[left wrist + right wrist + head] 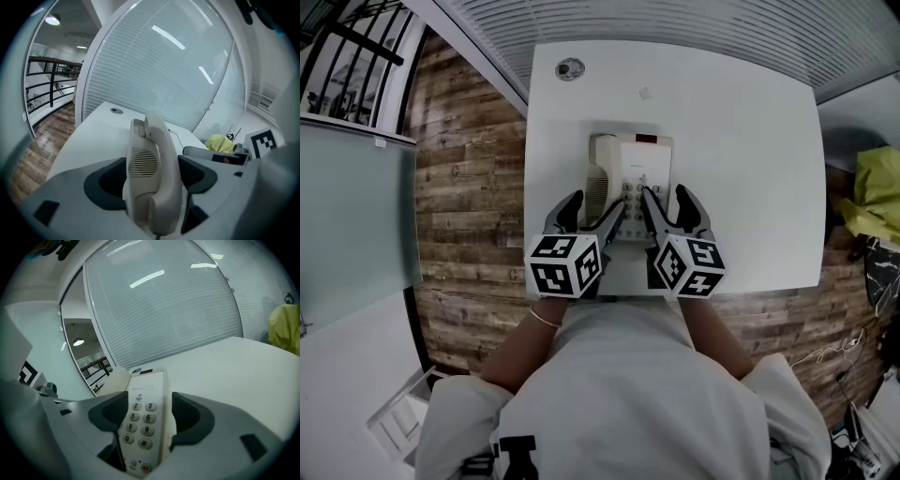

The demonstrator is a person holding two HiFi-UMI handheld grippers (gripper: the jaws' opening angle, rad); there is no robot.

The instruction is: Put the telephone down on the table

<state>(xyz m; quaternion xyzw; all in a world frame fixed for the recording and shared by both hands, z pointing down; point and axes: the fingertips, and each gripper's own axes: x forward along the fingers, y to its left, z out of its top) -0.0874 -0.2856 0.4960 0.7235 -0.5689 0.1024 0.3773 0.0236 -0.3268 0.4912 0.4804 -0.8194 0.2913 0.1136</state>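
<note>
A cream desk telephone (630,173) lies in the middle of the white table (750,141), with its handset (599,178) in the cradle on its left side. My left gripper (600,204) is shut on that handset side. In the left gripper view the handset (152,173) fills the gap between the dark pads (105,187). My right gripper (664,195) is shut on the keypad side, and number keys (140,420) show between its jaws. I cannot tell whether the telephone rests on the table or hangs just above it.
A round cable grommet (570,68) sits at the table's far left and a small scrap (644,93) lies beyond the telephone. A window with blinds (675,28) runs along the far edge. Wooden floor (469,187) lies to the left, a yellow cloth (877,192) to the right.
</note>
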